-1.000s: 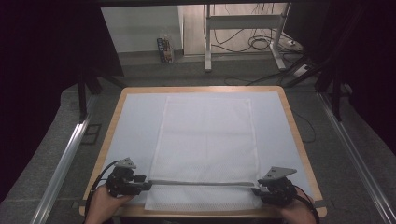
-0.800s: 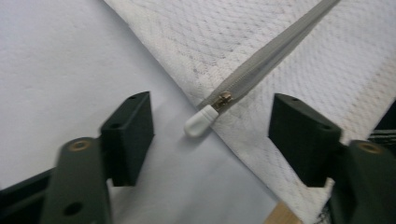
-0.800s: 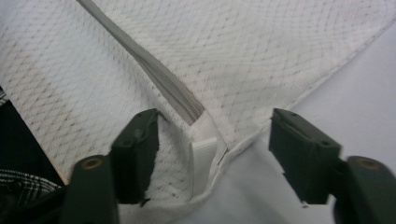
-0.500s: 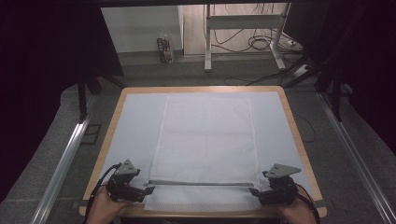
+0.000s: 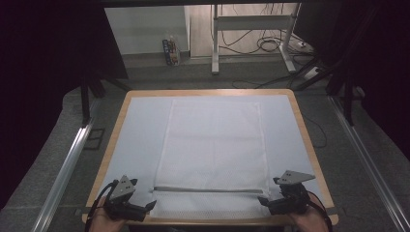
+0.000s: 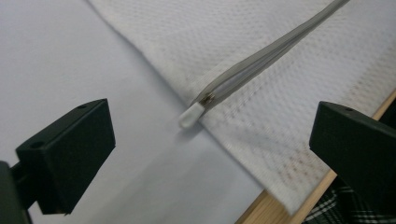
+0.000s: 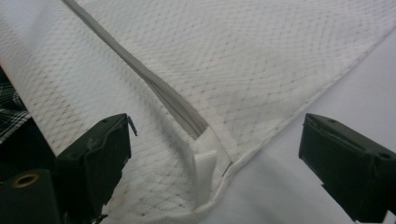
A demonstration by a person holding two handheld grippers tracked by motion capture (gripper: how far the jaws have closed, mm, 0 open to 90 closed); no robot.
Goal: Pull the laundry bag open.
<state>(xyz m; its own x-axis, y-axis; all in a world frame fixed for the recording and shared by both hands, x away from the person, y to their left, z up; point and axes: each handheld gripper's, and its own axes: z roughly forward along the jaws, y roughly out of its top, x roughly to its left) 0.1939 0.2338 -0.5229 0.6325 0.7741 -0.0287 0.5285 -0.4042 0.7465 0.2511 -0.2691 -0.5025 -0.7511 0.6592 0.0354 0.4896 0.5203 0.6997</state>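
Mesh laundry bag lies flat on table, zipper shut; L gripper & R gripper jaws just opened wide, holding nothing—laying-out looks done.

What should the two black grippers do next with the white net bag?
Probably draw both hands back: the white mesh zip bag lies flat on the pale table cover, and the left gripper and right gripper have just opened, gripping nothing.

Wood-rimmed surface stands on grey carpet floor. Beyond its far edge: a white wall panel, metal frame legs and loose cables. Aluminium rails flank it. Surroundings are dark.
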